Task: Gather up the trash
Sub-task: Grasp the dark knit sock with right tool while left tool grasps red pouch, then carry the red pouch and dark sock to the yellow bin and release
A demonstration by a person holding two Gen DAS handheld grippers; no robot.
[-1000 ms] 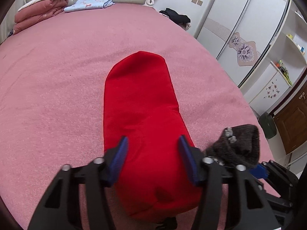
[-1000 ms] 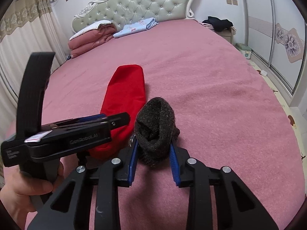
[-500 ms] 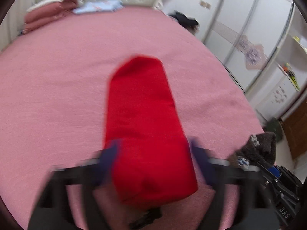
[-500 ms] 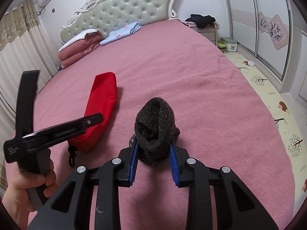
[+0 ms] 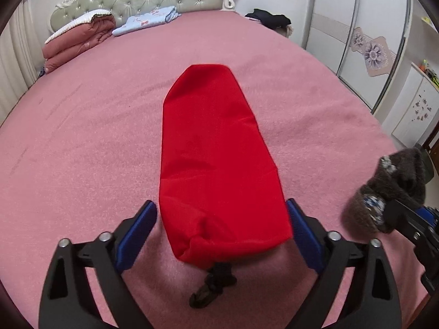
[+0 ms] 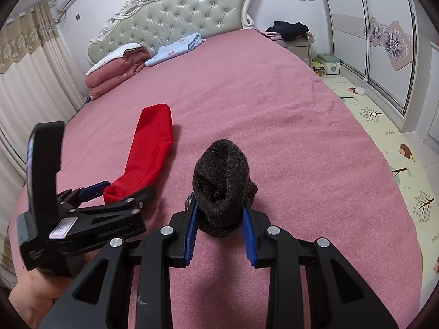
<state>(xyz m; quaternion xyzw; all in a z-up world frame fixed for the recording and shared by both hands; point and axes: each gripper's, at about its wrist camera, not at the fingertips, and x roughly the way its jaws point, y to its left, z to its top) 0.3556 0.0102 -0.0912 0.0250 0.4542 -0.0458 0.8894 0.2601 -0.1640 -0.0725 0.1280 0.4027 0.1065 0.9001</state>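
— Two claws, two jobs. What has each got?

— My right gripper (image 6: 219,219) pinches a dark grey wad of sock (image 6: 222,189) between its blue pads, lifted just above the pink bedspread (image 6: 274,104). My left gripper (image 5: 221,233) has nothing: its jaws stand wide and are closing slightly, with the near end of the red pouch (image 5: 216,150) between them, pads not pressing it.

— Where does the pouch lie?

— Flat on the bedspread, lengthwise toward the tufted headboard (image 6: 175,19), black drawcord (image 5: 214,282) trailing at the end nearest me. The sock sits off to its right.
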